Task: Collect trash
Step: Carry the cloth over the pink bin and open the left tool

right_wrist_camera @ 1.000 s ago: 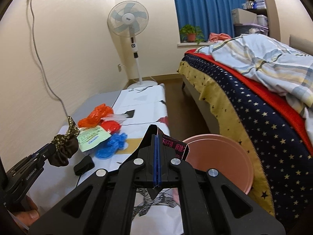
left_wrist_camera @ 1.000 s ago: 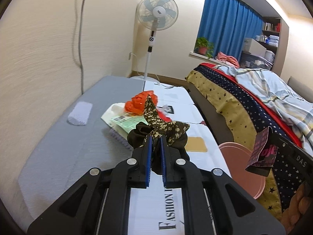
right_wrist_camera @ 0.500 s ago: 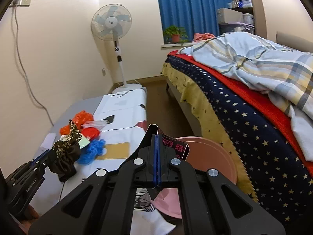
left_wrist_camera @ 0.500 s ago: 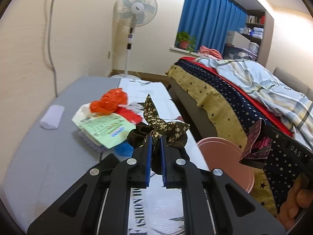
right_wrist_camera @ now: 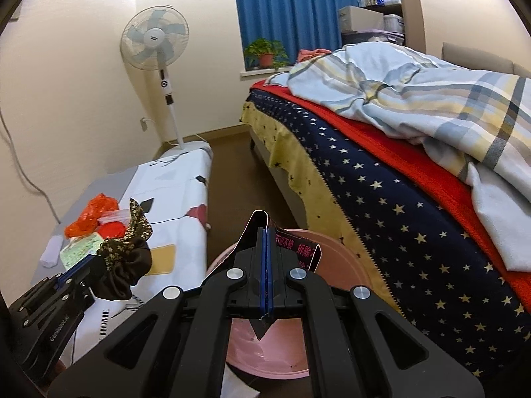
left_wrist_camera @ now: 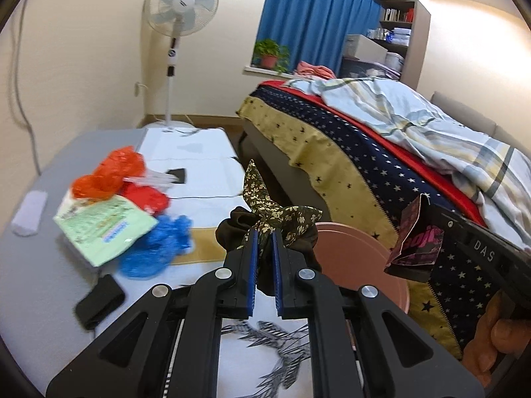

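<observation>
Pink basin (right_wrist_camera: pixel 335 252) beneath wrapper (right_wrist_camera: pixel 292 243) (right jaws clamped).

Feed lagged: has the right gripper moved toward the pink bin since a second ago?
Yes. The right gripper now sits over the pink bin, closer than before.

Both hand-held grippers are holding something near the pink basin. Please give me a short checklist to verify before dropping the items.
1. Left hand-held gripper shut on the dark floral scrunchie: ok.
2. Right hand-held gripper shut on the black wrapper: ok.
3. Wrapper above the pink basin: ok.
4. Scrunchie above the basin: not ok, it is beside the rim.
5. Basin interior free: cannot tell, partly hidden.
</observation>
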The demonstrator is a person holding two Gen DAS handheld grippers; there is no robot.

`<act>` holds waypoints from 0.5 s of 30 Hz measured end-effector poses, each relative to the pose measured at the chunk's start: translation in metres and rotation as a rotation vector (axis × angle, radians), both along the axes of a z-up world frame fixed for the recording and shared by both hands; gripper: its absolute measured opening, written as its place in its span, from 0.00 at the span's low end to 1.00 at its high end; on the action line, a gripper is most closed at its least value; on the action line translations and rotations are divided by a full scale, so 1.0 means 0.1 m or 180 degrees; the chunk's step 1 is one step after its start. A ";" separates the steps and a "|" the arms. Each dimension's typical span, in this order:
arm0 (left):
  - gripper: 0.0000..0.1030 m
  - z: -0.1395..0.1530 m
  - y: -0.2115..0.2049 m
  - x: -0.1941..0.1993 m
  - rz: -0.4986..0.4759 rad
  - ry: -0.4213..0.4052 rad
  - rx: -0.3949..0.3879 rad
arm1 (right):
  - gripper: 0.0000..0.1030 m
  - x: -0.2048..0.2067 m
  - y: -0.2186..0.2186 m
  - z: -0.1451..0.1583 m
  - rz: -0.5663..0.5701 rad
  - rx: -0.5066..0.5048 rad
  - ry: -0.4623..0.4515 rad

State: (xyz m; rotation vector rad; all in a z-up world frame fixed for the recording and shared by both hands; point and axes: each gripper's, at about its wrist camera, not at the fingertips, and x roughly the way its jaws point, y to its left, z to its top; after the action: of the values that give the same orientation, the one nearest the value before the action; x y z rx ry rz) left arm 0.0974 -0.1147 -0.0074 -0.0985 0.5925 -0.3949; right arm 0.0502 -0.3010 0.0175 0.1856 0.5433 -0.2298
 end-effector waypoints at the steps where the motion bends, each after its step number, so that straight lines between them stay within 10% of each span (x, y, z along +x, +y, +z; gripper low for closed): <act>1: 0.08 -0.02 -0.04 0.03 -0.0054 0.0022 -0.0021 | 0.00 0.00 -0.02 0.00 -0.0025 -0.0009 0.0007; 15: 0.08 -0.30 -0.54 0.21 -0.0464 0.0214 0.0000 | 0.00 0.07 -0.25 -0.14 -0.0233 0.0020 0.0122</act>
State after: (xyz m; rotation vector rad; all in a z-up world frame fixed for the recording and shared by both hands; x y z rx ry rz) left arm 0.1180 -0.1689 -0.0370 -0.0690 0.6681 -0.5345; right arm 0.0575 -0.3260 0.0037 0.2079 0.5759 -0.3033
